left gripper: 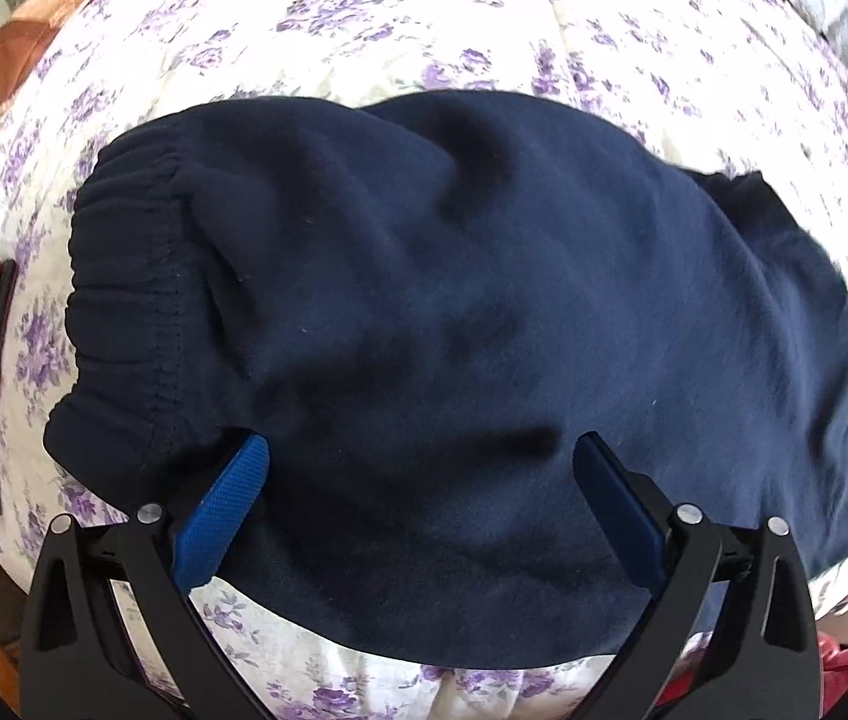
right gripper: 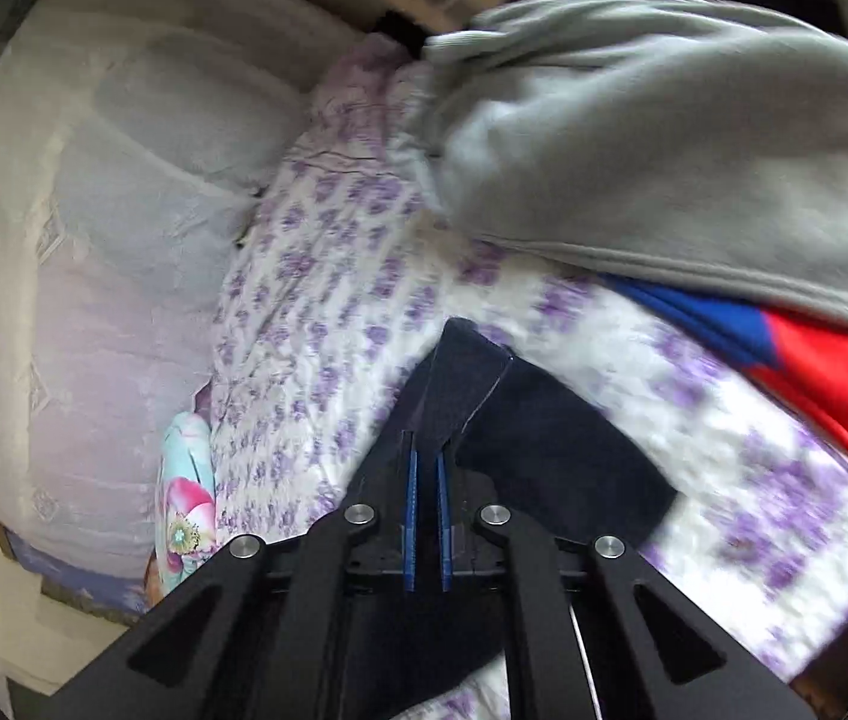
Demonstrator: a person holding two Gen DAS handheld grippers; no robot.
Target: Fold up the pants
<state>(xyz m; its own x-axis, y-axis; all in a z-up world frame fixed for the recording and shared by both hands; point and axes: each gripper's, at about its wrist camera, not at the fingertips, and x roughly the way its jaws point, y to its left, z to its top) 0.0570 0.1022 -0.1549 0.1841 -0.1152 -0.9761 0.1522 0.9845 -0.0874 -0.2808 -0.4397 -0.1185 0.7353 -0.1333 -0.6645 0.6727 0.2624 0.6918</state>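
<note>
Right wrist: grey garment (right gripper: 664, 138) & red cloth (right gripper: 832, 372) beside navy pants (right gripper: 550, 444).

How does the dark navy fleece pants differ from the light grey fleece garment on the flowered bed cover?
The dark navy fleece pants are near black-blue; the light grey fleece garment is pale. The pants lie spread alone on the flowered bed cover; the grey garment lies over a red and blue cloth. The pants show a gathered elastic waistband; the grey one shows only a plain hem. Both look soft.
</note>
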